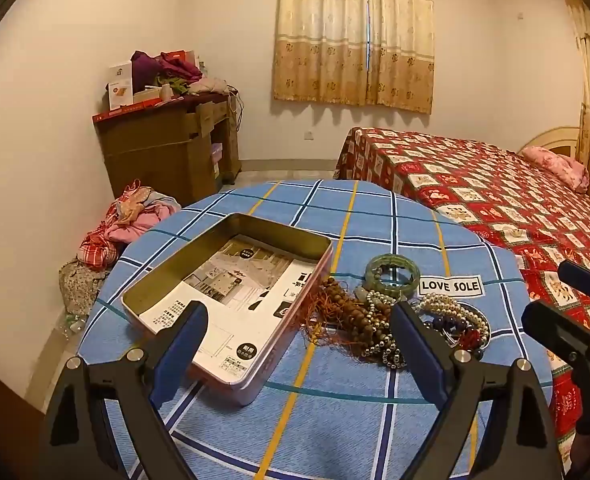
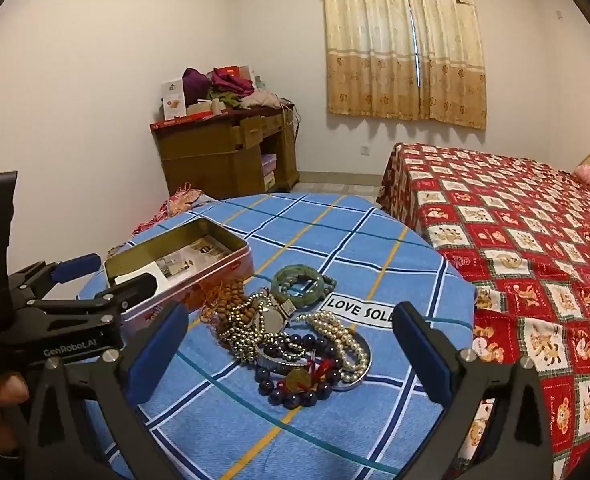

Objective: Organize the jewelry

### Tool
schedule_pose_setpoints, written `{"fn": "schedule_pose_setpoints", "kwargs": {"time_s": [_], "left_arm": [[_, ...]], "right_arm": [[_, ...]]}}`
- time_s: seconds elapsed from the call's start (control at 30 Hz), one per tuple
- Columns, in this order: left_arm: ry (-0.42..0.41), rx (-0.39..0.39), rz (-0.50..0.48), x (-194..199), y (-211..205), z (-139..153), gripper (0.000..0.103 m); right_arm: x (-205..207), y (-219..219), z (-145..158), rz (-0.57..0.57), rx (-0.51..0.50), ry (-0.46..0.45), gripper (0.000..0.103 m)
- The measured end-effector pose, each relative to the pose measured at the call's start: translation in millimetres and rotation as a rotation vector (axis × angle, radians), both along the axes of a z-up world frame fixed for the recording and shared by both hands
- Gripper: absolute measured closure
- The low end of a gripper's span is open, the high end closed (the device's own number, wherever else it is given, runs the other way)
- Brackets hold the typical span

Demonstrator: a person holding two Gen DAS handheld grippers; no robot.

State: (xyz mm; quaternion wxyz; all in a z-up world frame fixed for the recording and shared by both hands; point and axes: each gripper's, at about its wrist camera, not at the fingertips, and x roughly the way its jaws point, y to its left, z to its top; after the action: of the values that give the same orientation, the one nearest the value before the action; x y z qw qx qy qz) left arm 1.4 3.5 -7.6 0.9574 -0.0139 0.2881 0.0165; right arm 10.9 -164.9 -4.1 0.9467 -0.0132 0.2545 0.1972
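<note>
We hold the left hand-held gripper (image 1: 299, 332) and right hand-held gripper (image 2: 291, 344) spread wide, empty, above the round surface (image 2: 335, 232) in blue checked cloth. The jewelry pile (image 2: 295, 340), beaded and pearly, with a green bangle (image 2: 298, 282), lies beside a rectangular metal tin (image 1: 231, 300).

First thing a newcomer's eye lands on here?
The tangled jewelry heap on the blue plaid tablecloth, topped by a green bangle. Left of it sits an open metal tin, holding only a printed sheet. Both claws, left and right, hover open.
</note>
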Motion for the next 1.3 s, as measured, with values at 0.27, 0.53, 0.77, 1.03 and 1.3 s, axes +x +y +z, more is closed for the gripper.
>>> {"fn": "schedule_pose_setpoints", "kwargs": {"time_s": [0.27, 0.53, 0.77, 1.03, 1.3], "left_arm": [[0.003, 0.002, 0.004, -0.2, 1.6, -1.1, 0.011], [0.006, 0.005, 0.004, 0.5, 1.9, -1.4, 0.011], [0.010, 0.013, 0.002, 1.3, -0.6, -1.4, 0.011], [0.012, 0.016, 0.004, 1.6, -1.7, -2.1, 0.011], [0.015, 0.019, 0.005, 1.5, -0.9, -3.6, 0.011]], "right_arm": [[0.9, -1.2, -2.4, -0.001, 0.004, 0.006, 0.000], [2.4, 0.5, -3.8, -0.002, 0.002, 0.009, 0.000], [2.9, 0.2, -6.1, -0.006, 0.008, 0.013, 0.000], [3.7, 1.8, -6.2, -0.004, 0.006, 0.020, 0.000], [2.4, 5.5, -7.9, -0.002, 0.004, 0.024, 0.000]]}}
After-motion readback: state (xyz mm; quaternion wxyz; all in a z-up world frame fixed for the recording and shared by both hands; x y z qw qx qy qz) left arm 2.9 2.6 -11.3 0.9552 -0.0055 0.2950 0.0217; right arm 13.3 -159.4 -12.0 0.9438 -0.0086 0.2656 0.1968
